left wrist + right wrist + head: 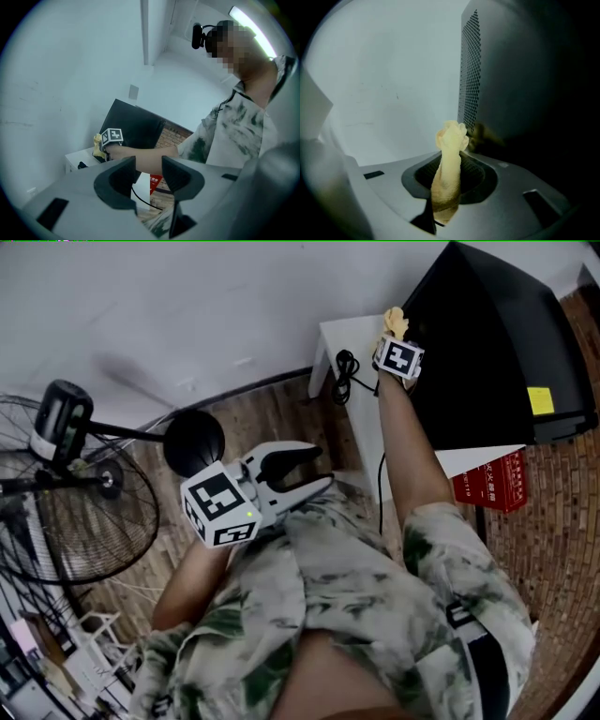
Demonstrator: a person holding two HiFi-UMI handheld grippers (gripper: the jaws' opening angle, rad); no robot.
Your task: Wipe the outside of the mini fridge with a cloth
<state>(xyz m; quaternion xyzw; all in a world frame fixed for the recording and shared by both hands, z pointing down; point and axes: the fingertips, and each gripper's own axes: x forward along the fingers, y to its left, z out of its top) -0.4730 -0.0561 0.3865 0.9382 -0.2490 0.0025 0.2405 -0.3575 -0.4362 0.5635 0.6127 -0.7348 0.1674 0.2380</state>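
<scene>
- The person's pale shirt with green blotches is filling the nearest part of the head view, just beneath the left gripper.
- The grey two-jaw left gripper is hovering close to the chest. Its jaws are standing apart with nothing between them, and it is taking no part in the wiping.
- Off to that gripper's left, a black floor fan with a wire guard is standing well apart from the work.
- Farther out, the bare right arm is reaching forward. The right gripper is clenching a bunched pale-yellow cloth, whose wad is sticking out past the jaw tips.
- Under the right gripper, a white side table is carrying a coiled black cable, just to the gripper's left.
- Immediately to the right gripper's right, the black boxy mini fridge is sitting on that table. Its dark side and perforated vent strip are looming just beside the cloth. Whether cloth and fridge are touching cannot be told.
- The side panel near the rear corner seems to be the part being wiped.
- Doing this well likely means pressing only the protruding wad against the panel and keeping the hard jaw tips off the finish.
- It also means sweeping in overlapping strokes and gripping firmly so that friction is not dragging the cloth out.
- The vent holes could be snagging fibres, and the cable is lying close enough to be caught.
</scene>
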